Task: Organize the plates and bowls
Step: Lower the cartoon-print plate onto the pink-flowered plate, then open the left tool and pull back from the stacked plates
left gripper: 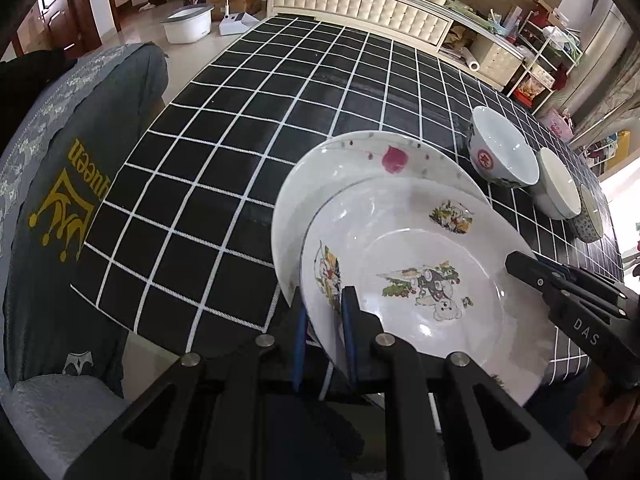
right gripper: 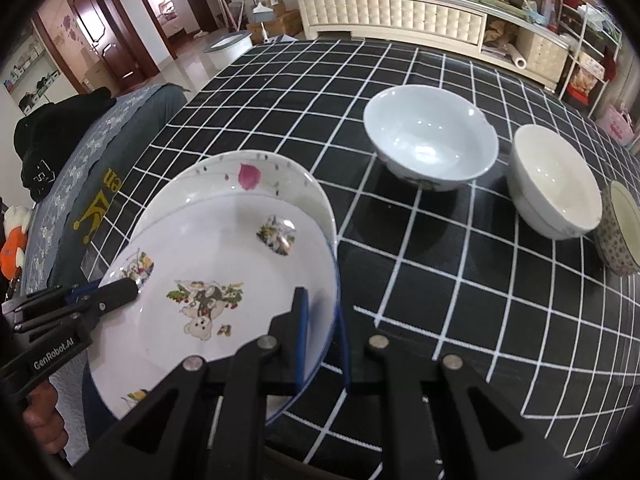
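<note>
A white cartoon-print plate [left gripper: 420,280] [right gripper: 208,292] hangs over the table's near edge, partly above a second white plate with a pink flower [left gripper: 360,160] [right gripper: 244,176] that lies on the table. My left gripper [left gripper: 326,300] is shut on the cartoon plate's left rim. My right gripper [right gripper: 320,304] is shut on its right rim; it shows in the left wrist view [left gripper: 520,268]. Three bowls stand in a row to the right: a white bowl with a red mark [left gripper: 500,148] [right gripper: 430,138], a plain white bowl [left gripper: 558,184] [right gripper: 554,182], and a patterned bowl [left gripper: 592,212] [right gripper: 620,228].
The table wears a black cloth with a white grid [left gripper: 260,120] [right gripper: 460,300]. A chair with a grey cover [left gripper: 72,184] [right gripper: 80,168] stands at the table's left. A padded white cabinet [left gripper: 360,4] [right gripper: 392,12] with clutter lines the far wall.
</note>
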Available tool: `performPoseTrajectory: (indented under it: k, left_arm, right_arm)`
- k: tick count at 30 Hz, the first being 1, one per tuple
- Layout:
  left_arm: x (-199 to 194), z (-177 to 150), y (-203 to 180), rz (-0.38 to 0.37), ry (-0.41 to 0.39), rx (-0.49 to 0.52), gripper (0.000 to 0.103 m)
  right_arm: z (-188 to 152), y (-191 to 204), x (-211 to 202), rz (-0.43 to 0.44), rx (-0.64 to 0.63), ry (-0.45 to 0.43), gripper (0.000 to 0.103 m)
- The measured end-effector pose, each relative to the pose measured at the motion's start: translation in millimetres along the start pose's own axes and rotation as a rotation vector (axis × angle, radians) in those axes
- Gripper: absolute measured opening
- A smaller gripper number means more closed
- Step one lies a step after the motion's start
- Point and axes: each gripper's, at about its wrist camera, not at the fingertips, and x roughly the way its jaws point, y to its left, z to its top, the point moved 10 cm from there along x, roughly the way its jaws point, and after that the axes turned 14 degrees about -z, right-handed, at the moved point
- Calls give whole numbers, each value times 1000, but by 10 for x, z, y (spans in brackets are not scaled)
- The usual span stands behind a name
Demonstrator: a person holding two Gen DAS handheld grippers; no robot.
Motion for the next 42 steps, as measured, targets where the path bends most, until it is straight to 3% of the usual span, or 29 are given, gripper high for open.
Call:
performPoseTrajectory:
  k: [11, 23, 27, 30, 32, 34, 36, 42]
  left_arm:
    - [102, 149, 84, 6, -5, 12, 14]
    - [174, 172, 80, -24, 1, 49, 15]
    - [190, 196, 66, 3, 14, 67, 16]
    - [167, 206, 51, 25, 25, 72, 19]
    - [99, 239, 15, 57, 6, 103, 28]
    - [2, 298, -5, 88, -42, 129, 34]
    - [-103, 361, -51, 101, -79, 147, 36]
    - [-279, 451, -317, 64, -125, 181, 41]
  right_arm:
    - [112, 28, 140, -21, -8, 3, 17]
    - [215, -7, 139, -88, 68, -55, 17]
    - [234, -36, 148, -80, 114, -77, 17]
    - [221, -60, 149, -60, 140, -76, 17]
    - [203, -123, 99, -68, 144, -89, 18]
    - [210, -193, 20, -82, 144, -114, 36]
    - [225, -315, -92, -131, 169, -152, 46]
    - [312, -458, -321, -144, 208, -205, 51]
